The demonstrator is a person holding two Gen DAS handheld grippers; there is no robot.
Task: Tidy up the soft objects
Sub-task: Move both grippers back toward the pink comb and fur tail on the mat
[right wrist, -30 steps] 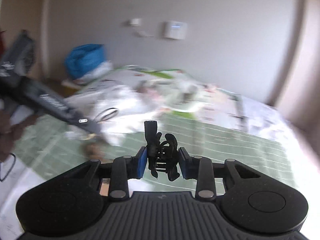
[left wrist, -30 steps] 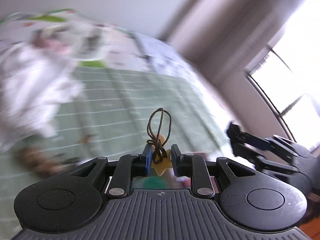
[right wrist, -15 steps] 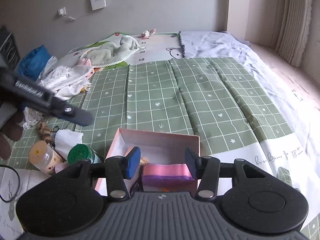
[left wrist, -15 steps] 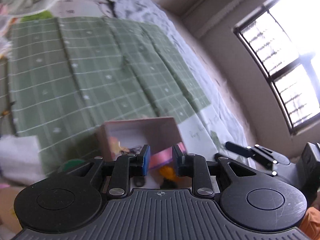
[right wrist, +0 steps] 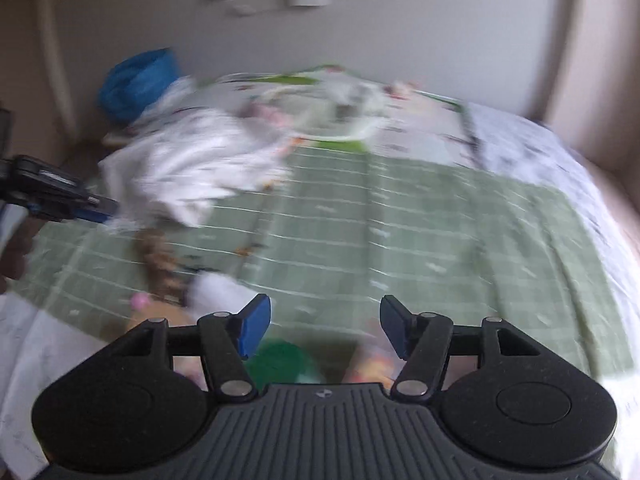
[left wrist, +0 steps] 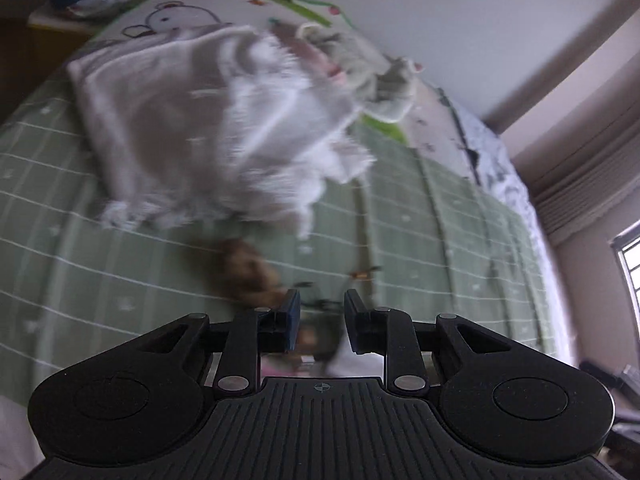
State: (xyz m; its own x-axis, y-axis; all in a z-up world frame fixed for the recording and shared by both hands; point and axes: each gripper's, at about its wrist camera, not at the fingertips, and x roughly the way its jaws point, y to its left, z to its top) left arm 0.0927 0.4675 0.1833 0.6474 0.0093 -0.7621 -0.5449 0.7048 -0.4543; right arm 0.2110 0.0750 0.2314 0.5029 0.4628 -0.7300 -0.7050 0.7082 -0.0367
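Green checked bedspread (left wrist: 420, 216) fills both views again; the pink box seen half a second ago is out of frame. Left hand-held gripper (left wrist: 319, 322) narrowly parted, right hand-held gripper (right wrist: 325, 330) wide, both empty. Likely dropped off; brown scrunchie (left wrist: 250, 274) just ahead, white cloth (left wrist: 208, 120) beyond.

My left wrist camera sits low and tilted over the bed, looking across the green checked blanket (left wrist: 420, 216) toward the white cloth pile (left wrist: 224, 136). My right wrist camera looks from higher and farther back toward the wall. Both share that blanket (right wrist: 400, 220) and the cloth pile (right wrist: 192, 168); both are motion-blurred.
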